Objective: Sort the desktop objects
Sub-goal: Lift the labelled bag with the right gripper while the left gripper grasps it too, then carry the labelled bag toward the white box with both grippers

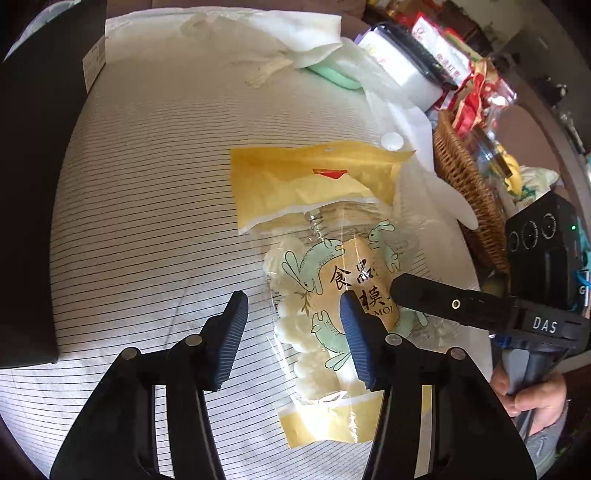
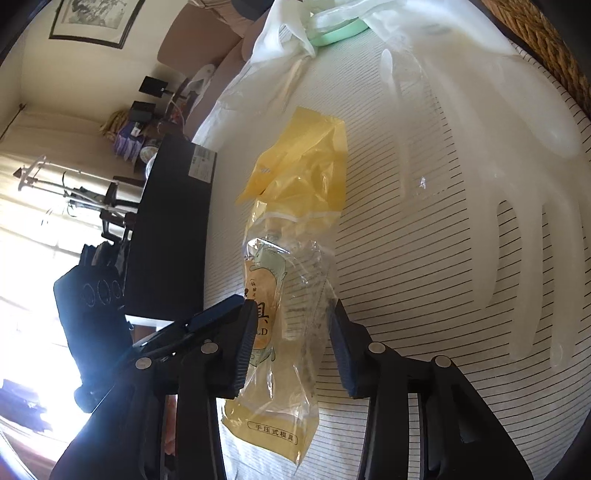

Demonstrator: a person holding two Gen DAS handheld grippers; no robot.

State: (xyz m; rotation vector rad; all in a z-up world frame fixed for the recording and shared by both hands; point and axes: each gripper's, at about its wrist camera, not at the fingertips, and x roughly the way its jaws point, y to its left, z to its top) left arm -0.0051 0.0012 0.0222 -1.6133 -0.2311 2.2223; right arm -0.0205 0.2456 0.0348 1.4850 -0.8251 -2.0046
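A clear and yellow plastic bag (image 1: 325,258) with rabbit drawings and a white mould inside lies on the striped tablecloth (image 1: 147,184). My left gripper (image 1: 293,325) is open just above the bag's left part, its right pad over the label. My right gripper (image 2: 291,343) is open with its jaws on either side of the same bag (image 2: 291,258); its fingertip also shows in the left wrist view (image 1: 402,291) at the bag's right edge. Neither gripper is closed on the bag.
A translucent glove (image 2: 498,184) lies to the right of the bag. A black box (image 1: 33,147) stands at the left. A wicker basket (image 1: 469,192) with packets is at the right. A mint green dish (image 1: 332,75) and white cloth (image 1: 295,33) lie at the back.
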